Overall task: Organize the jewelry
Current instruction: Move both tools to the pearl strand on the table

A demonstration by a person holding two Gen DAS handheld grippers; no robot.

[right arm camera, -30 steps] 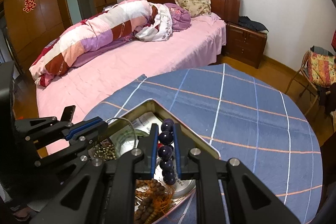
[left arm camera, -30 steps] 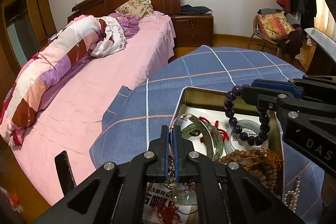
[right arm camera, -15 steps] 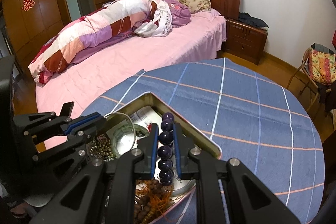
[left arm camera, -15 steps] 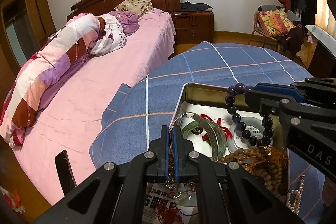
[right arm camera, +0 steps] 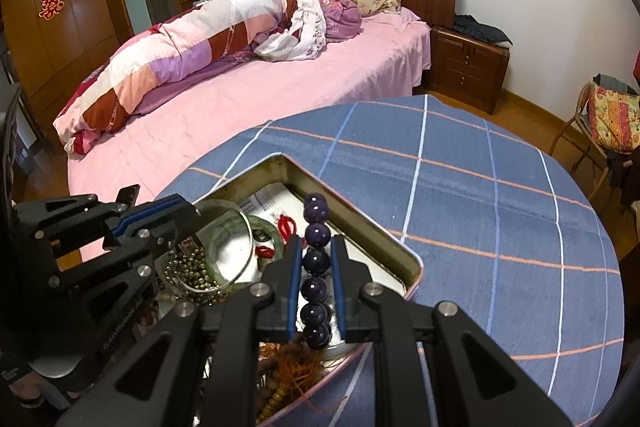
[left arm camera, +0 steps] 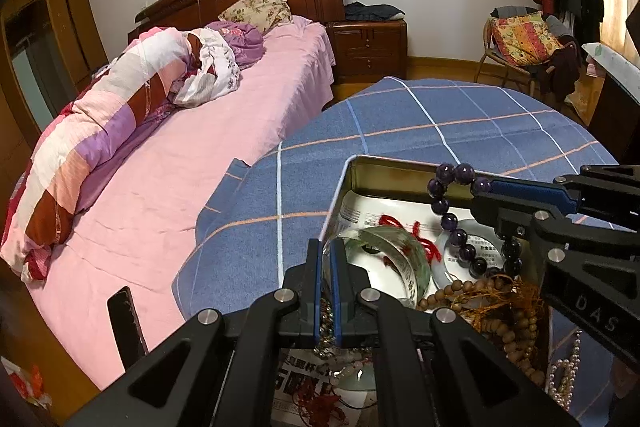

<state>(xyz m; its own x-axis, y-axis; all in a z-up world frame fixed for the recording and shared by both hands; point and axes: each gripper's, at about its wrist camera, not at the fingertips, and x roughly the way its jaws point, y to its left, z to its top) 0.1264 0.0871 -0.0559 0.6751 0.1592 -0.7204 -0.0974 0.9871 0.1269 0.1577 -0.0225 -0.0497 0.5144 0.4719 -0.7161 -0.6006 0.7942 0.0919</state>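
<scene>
A metal tin [left arm camera: 380, 163] [right arm camera: 320, 183] of jewelry sits on the blue checked table. My right gripper [right arm camera: 315, 263] is shut on a purple bead bracelet [right arm camera: 316, 259] [left arm camera: 454, 227] and holds it over the tin; it enters the left wrist view from the right [left arm camera: 486, 193]. My left gripper [left arm camera: 327, 255] is shut on the rim of a clear glass bangle [right arm camera: 230, 247] [left arm camera: 340, 247] above the tin's left side. A green jade bangle [left arm camera: 400, 255] and wooden bead strands [left arm camera: 500, 303] lie inside.
A pearl strand [left arm camera: 566, 375] lies on the blue cloth [right arm camera: 480, 207] to the right of the tin. A pink bed [left arm camera: 180, 167] lies beyond the table's left edge. A chair with a cushion [left arm camera: 520, 39] stands at the far right.
Both grippers have sunk a little toward the tin, and the purple bracelet now hangs lower over it. Their grips are unchanged.
</scene>
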